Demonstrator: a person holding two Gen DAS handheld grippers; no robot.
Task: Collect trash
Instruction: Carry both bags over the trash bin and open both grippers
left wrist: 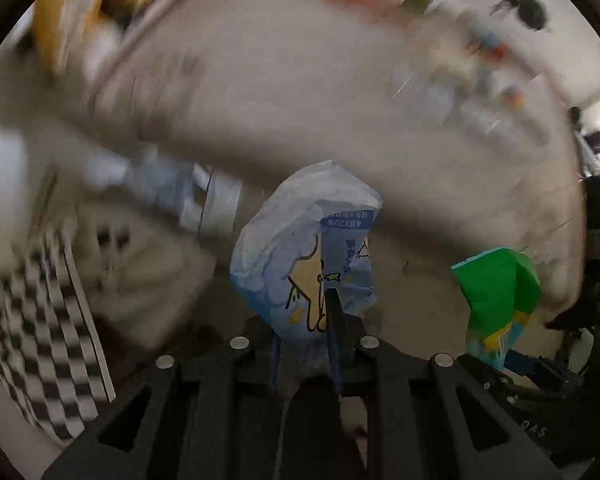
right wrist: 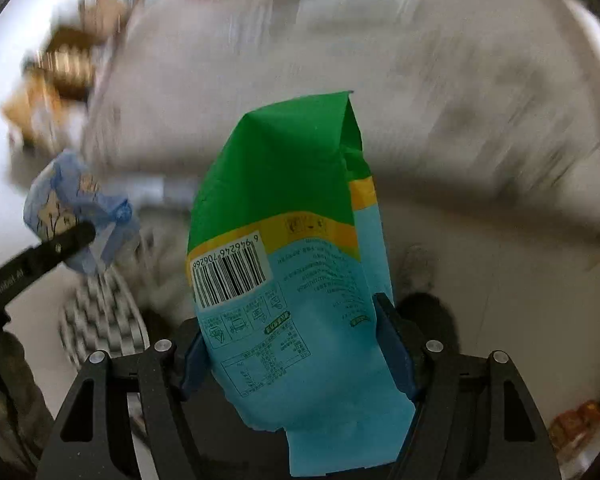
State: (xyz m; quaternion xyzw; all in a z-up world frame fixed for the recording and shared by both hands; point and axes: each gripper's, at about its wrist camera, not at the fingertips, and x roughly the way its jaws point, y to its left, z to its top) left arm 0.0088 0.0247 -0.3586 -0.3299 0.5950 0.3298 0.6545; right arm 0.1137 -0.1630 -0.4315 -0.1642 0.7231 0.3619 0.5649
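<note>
My left gripper [left wrist: 306, 320] is shut on a crumpled pale blue wrapper [left wrist: 300, 248] with a yellow cartoon print, held up in the air. My right gripper [right wrist: 296, 340] is shut on a green, yellow and light blue snack bag [right wrist: 288, 240] with a barcode, standing upright between the fingers. The snack bag also shows at the right of the left wrist view [left wrist: 500, 300]. The blue wrapper and the left gripper's finger show at the left of the right wrist view [right wrist: 72, 212]. The background is motion-blurred.
A large pale table top [left wrist: 300, 100] lies behind, blurred, with small coloured items [left wrist: 492, 48] near its far edge. A black-and-white checkered bin or basket [left wrist: 36, 320] is at lower left; it also shows in the right wrist view [right wrist: 100, 316]. Brown boxes [right wrist: 60, 68] at upper left.
</note>
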